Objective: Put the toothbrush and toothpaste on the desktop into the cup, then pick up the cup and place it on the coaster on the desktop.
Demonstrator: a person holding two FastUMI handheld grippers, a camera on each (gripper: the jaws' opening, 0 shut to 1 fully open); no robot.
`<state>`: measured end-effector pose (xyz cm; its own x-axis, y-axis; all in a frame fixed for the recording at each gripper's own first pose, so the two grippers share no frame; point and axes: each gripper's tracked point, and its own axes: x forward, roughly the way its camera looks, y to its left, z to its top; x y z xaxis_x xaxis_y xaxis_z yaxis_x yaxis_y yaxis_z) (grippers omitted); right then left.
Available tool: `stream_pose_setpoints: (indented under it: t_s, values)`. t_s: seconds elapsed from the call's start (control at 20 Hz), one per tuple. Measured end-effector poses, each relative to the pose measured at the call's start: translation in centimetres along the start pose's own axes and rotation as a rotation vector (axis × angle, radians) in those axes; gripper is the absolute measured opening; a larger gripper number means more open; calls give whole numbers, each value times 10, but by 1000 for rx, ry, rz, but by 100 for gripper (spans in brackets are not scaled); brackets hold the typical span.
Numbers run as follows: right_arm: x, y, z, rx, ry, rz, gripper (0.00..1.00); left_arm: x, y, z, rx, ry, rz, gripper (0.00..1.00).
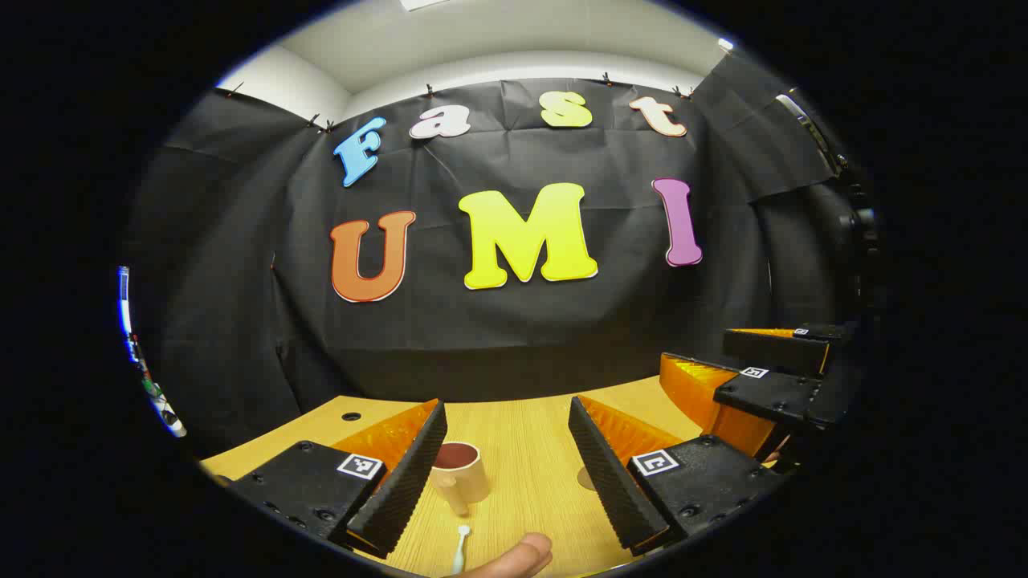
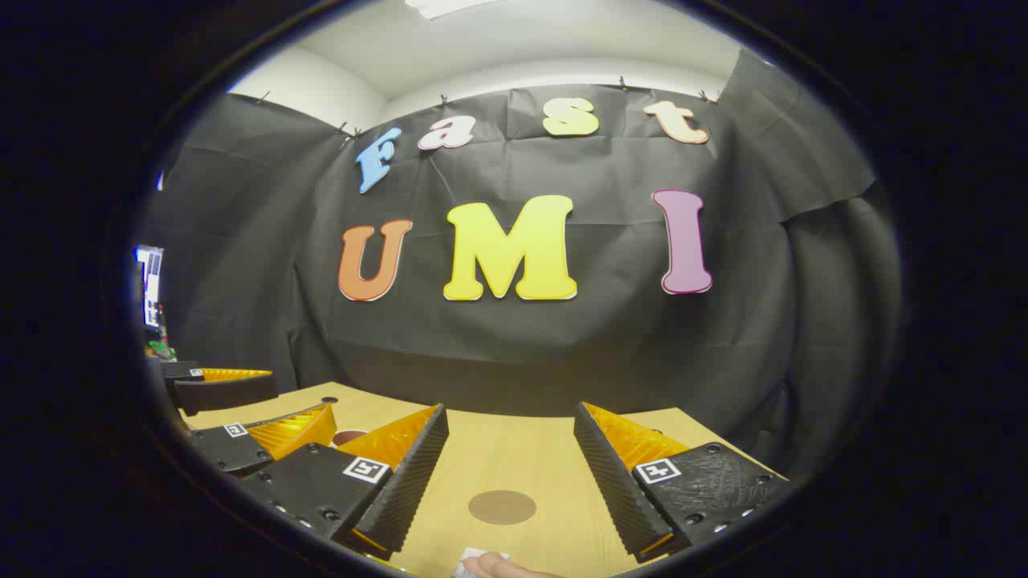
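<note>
In the left gripper view a beige cup (image 1: 459, 474) with a dark red inside stands upright on the wooden desk, its handle toward me. It sits between the spread fingers of my left gripper (image 1: 507, 417), close to the left one, apart from both. A white toothbrush (image 1: 460, 550) lies just in front of the cup, beside a person's fingertip (image 1: 514, 558). In the right gripper view a round brown coaster (image 2: 502, 506) lies flat between the open fingers of my right gripper (image 2: 510, 417). A white object (image 2: 480, 555), perhaps the toothpaste, shows at the bottom edge under a fingertip.
The right gripper (image 1: 747, 369) hangs open at the right of the left gripper view. My left gripper (image 2: 265, 405) shows at the left of the right gripper view, with the cup's rim (image 2: 349, 437) behind it. The desk (image 2: 498, 457) has a cable hole (image 1: 351, 416) at the back left.
</note>
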<state>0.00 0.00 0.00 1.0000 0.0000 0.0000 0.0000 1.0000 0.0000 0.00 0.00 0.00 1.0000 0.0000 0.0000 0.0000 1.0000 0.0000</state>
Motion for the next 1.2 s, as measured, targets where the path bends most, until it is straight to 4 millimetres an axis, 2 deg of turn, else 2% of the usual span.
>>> stream_pose_setpoints:
  t_s: [0.05, 0.3, 0.35, 0.45, 0.7, 0.8, 0.95, 1.2]
  values:
    - [-5, 1, 0, 5, 2, 1, 97, -5, 2, -1, -9, 6, 8, 96]
    - [-25, 1, -6, -14, 18, -27, 95, -22, 19, -2, -4, 24, 54, 97]
    - [-29, -1, -9, -21, 19, -37, 97, -23, 23, -2, -8, 23, 63, 96]
    - [-35, -1, -15, -29, 34, -43, 95, -24, 27, -6, -22, 40, 68, 96]
    - [-46, -6, -6, -42, 7, -60, 97, -27, 44, -13, -47, 67, 92, 96]
    - [-49, -7, -4, -39, -5, -67, 95, -28, 46, -11, -56, 66, 95, 96]
    - [-52, -6, -8, -33, -2, -67, 95, -30, 53, -12, -59, 67, 103, 96]
    - [-55, -8, -25, -30, 35, -65, 98, -30, 50, -40, -136, 136, 65, 97]
